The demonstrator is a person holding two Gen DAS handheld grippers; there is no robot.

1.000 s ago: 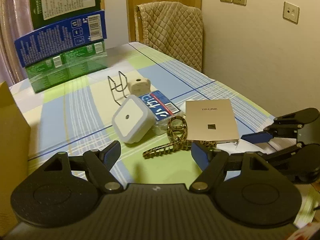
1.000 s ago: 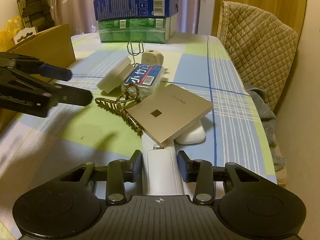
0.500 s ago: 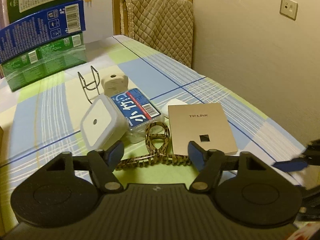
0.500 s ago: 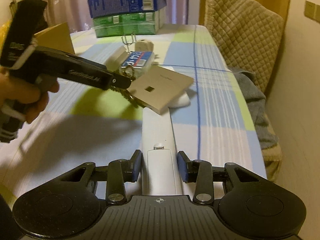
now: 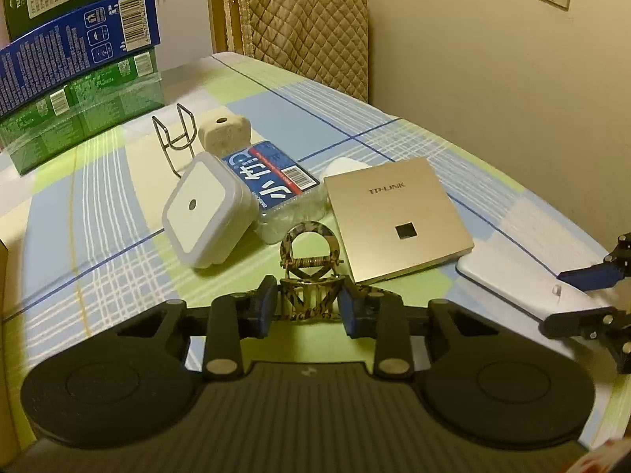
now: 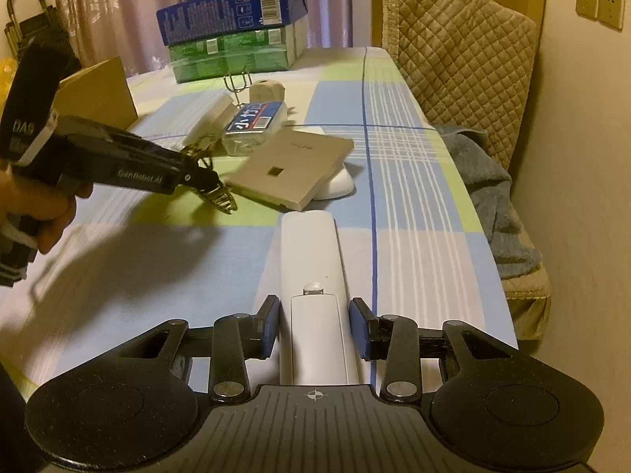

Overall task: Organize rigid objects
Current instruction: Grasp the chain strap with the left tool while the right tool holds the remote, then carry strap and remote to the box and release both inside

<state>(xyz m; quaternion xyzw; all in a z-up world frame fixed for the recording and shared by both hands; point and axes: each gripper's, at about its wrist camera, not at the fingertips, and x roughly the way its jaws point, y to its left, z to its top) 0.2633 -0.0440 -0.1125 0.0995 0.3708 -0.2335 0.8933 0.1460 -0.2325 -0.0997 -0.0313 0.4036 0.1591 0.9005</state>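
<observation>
Going left to right: the left claw (image 5: pixel 307 307), which was hanging wide open over the checked tabletop (image 5: pixel 98 205) a second ago, is now closing its blue pads on the leopard-print hair clip (image 5: pixel 309 272) and gripping it. From the right wrist view the clip is hanging slightly above the cloth, near the gold TP-LINK panel (image 5: pixel 398 220), so one rigid item is probably leaving the central clutter. Further right, the right claw (image 6: pixel 314 329) is still straddling the white remote (image 6: pixel 311 276), which has slid nearer and free of the panel; the pads are sitting against its sides, apparently gripping it.
</observation>
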